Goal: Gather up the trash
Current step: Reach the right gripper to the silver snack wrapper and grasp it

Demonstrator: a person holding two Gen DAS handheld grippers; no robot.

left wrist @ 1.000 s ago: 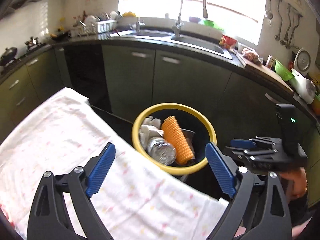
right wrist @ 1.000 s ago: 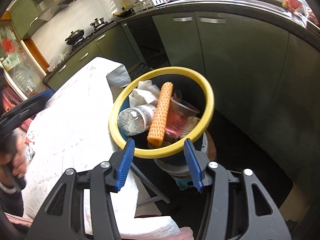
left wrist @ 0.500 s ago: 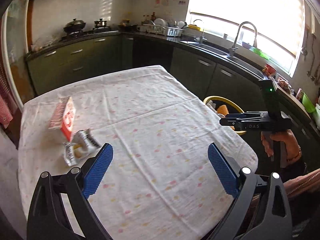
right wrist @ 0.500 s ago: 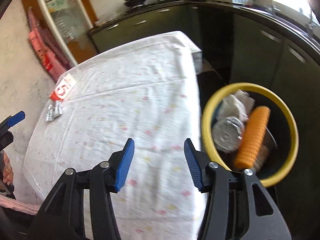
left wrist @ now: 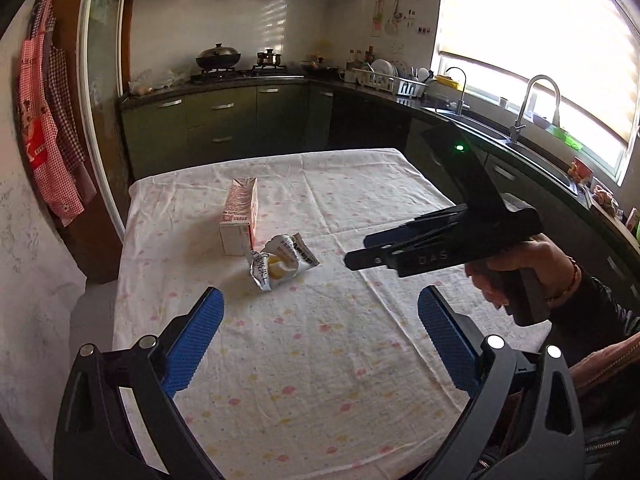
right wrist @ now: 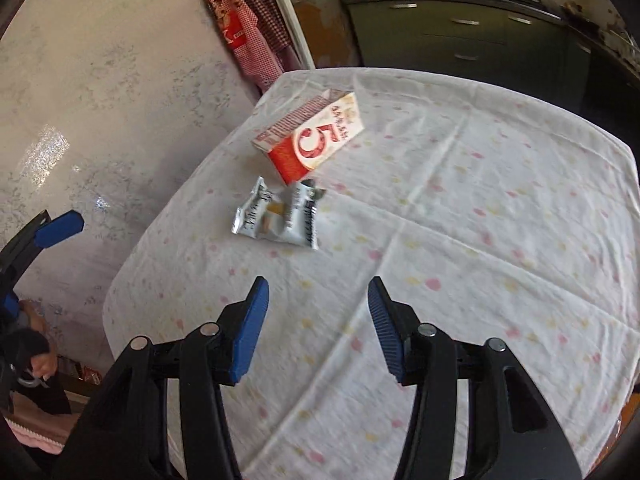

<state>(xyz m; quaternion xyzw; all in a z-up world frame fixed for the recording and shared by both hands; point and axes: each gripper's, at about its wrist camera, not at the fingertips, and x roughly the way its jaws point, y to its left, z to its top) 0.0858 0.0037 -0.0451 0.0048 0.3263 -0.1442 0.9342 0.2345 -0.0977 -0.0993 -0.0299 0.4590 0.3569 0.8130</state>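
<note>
A red and white carton (left wrist: 238, 220) lies on the white spotted tablecloth (left wrist: 320, 364), with a crumpled silver wrapper (left wrist: 280, 264) just in front of it. My left gripper (left wrist: 320, 296) hovers over the near part of the table, jaws wide and empty, short of the wrapper. In the right wrist view the carton (right wrist: 312, 140) and the wrapper (right wrist: 276, 220) lie ahead of my right gripper (right wrist: 317, 282), which is open with nothing between its fingers. The right gripper (left wrist: 352, 258) also reaches in from the right, level with the wrapper.
Dark green kitchen cabinets (left wrist: 224, 128) and a counter with a sink (left wrist: 536, 112) run behind and to the right of the table. Checked aprons (left wrist: 48, 128) hang on the left wall. A hand (left wrist: 512, 272) grips the right gripper's handle.
Both grippers swung away from the yellow-rimmed bin and now face the table. The carton and wrapper have come closer in both views. The left jaws stand slightly wider.
</note>
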